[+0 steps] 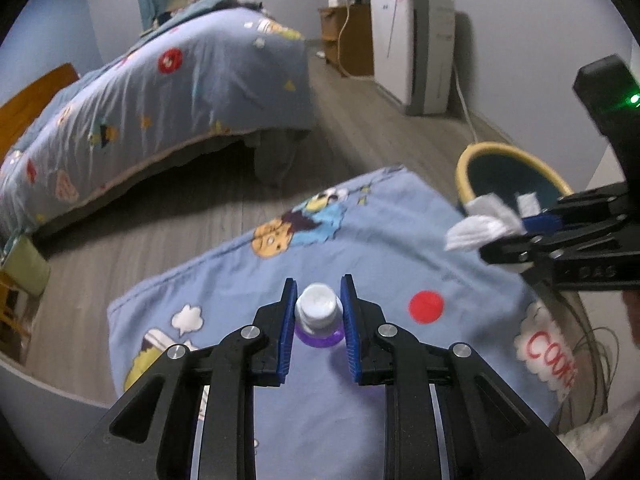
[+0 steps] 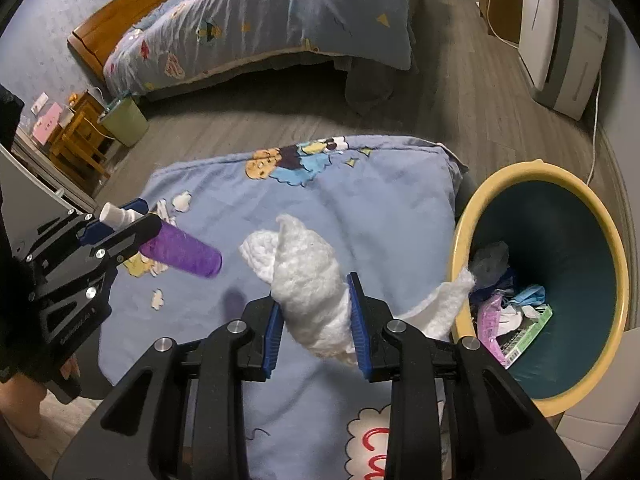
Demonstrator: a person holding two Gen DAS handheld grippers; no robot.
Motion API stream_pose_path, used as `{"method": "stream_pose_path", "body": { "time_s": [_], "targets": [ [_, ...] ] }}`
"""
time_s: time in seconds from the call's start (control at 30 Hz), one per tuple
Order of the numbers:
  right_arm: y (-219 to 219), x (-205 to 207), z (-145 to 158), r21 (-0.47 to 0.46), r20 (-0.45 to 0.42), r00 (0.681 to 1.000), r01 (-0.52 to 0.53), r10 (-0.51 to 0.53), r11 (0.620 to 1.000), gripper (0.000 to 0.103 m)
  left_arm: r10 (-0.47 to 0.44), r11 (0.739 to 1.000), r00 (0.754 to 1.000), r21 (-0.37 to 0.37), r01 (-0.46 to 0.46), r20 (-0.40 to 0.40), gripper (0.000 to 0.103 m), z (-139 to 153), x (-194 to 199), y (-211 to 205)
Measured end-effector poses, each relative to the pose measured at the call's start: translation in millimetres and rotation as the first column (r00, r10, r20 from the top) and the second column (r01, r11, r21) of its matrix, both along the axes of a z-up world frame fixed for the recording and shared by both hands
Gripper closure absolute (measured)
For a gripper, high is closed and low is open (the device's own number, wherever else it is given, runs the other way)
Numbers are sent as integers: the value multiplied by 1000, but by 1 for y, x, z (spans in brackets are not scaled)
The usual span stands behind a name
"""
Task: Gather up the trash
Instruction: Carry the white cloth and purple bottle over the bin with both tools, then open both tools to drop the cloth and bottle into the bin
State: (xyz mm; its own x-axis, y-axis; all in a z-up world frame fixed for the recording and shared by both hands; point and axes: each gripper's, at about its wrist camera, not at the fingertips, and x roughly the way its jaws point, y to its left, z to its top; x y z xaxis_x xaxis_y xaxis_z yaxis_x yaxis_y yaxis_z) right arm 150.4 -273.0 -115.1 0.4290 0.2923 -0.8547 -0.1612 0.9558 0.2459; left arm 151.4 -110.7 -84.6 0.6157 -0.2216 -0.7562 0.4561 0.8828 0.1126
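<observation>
My left gripper [image 1: 319, 304] is shut on a small purple bottle with a white cap [image 1: 319, 309], held above the blue cartoon-print cloth [image 1: 372, 236]. In the right wrist view the same bottle [image 2: 182, 252] hangs from the left gripper [image 2: 120, 220], tilted. My right gripper [image 2: 316, 312] is shut on a crumpled white tissue [image 2: 308, 268] above the cloth [image 2: 380, 208], just left of the yellow-rimmed bin [image 2: 620, 264]. The tissue also shows in the left wrist view [image 1: 480, 224], held by the right gripper [image 1: 516, 232] near the bin [image 1: 464, 168].
The bin holds several pieces of trash [image 2: 516, 320]. A bed with a blue quilt [image 1: 168, 92] stands across the grey wood floor. A white appliance [image 1: 412, 44] and a wooden cabinet [image 1: 348, 36] line the far wall. A green bin [image 2: 124, 120] sits by a wooden nightstand [image 2: 76, 136].
</observation>
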Motion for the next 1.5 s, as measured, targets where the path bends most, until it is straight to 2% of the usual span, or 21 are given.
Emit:
{"method": "stream_pose_path", "body": {
  "time_s": [0.17,0.27,0.47,0.67,0.93,1.1,1.23,1.37,1.47,1.5],
  "targets": [
    [0,0,9,37,0,1000,1,-1,999,74,-31,999,999,-27,32,38,80,22,-8,-6],
    [-3,3,4,40,-4,1000,0,0,999,74,-35,998,999,-47,37,32,80,29,-8,-5],
    [-18,10,-2,-39,5,999,37,-37,999,74,-48,998,999,-31,49,16,80,27,-9,-14],
    [-55,13,-2,-121,39,992,127,-123,985,74,-64,998,998,-19,64,-3,80,23,-4,-33],
    [-108,11,-6,-173,57,975,223,-216,959,74,-138,990,990,-11,138,-11,80,22,-3,-87],
    [-154,12,-12,-157,58,950,313,-308,937,74,-210,977,977,-35,209,-25,80,24,-4,-127],
    [-189,10,-34,-82,-3,908,416,-418,905,73,-272,960,962,-75,270,-23,80,25,-4,-161],
    [-208,4,-48,-40,-45,876,478,-480,877,73,-308,945,951,-126,302,-35,80,19,-1,-189],
    [-214,3,-56,1,-73,862,503,-502,864,72,-320,941,946,-132,310,-57,80,10,7,-208],
    [-216,2,-57,10,-76,859,508,-506,861,67,-321,942,945,-126,312,-60,80,7,9,-213]
  ]
}}
